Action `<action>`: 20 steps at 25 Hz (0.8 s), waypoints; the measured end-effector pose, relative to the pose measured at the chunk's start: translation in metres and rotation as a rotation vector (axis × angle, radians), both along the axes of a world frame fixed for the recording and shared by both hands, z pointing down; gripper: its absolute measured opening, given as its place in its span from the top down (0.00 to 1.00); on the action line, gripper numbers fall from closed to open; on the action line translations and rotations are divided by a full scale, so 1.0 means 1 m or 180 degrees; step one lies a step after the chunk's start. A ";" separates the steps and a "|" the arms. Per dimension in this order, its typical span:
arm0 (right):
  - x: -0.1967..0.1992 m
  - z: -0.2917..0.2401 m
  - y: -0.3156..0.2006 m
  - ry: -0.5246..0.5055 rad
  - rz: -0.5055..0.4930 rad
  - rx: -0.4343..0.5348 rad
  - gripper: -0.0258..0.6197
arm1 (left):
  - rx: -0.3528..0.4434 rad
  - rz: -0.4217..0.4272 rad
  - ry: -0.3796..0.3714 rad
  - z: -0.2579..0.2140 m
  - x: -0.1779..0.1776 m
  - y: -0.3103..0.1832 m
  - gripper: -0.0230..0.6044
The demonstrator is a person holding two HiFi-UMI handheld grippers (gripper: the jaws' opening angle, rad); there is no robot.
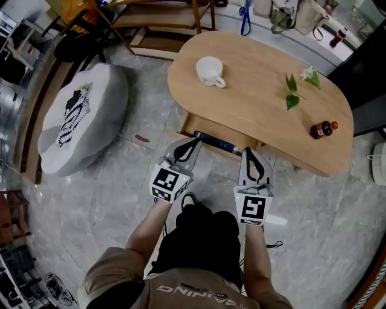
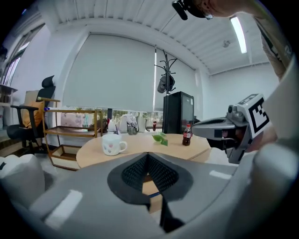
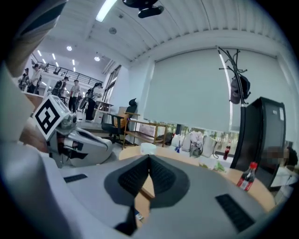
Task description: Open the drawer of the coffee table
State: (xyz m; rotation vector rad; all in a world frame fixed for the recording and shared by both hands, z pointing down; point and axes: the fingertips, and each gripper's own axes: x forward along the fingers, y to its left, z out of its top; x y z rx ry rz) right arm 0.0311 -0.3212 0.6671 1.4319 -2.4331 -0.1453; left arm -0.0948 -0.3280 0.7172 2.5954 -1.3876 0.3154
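Observation:
The oval wooden coffee table (image 1: pixel 259 66) carries a white mug (image 1: pixel 210 70), a green sprig (image 1: pixel 292 93) and a small cola bottle (image 1: pixel 322 129). Under its near edge the drawer (image 1: pixel 188 127) stands partly pulled out, with a dark blue rod-like thing (image 1: pixel 215 142) lying in it. My left gripper (image 1: pixel 195 140) is shut and empty, its tips at the drawer's front, left of the middle. My right gripper (image 1: pixel 248 151) is also shut and empty, at the drawer's right end. In the left gripper view the pads (image 2: pixel 135 170) meet; in the right gripper view its pads (image 3: pixel 163 175) meet too.
A grey round cushion (image 1: pixel 81 117) lies on the marble floor to the left. A wooden shelf unit (image 1: pixel 163 18) and bags (image 1: pixel 283 15) stand behind the table. A black cabinet (image 2: pixel 178 112) is at the far right. The person's knees (image 1: pixel 199 232) are just behind the grippers.

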 end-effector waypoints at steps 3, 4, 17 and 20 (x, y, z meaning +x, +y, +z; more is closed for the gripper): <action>0.001 -0.058 0.007 0.0164 -0.0051 0.0001 0.95 | -0.0078 -0.0009 -0.0012 -0.058 0.001 0.003 0.95; 0.000 -0.076 0.011 0.0154 -0.0064 -0.0038 0.95 | -0.0100 -0.0012 -0.0017 -0.078 0.000 0.005 0.95; -0.033 -0.326 0.043 0.0038 -0.0521 -0.0431 0.96 | -0.0278 -0.0028 -0.0015 -0.345 -0.030 0.050 0.95; -0.031 -0.374 0.041 -0.0081 -0.0508 -0.0404 0.96 | -0.0225 -0.0067 -0.0007 -0.383 -0.044 0.058 0.95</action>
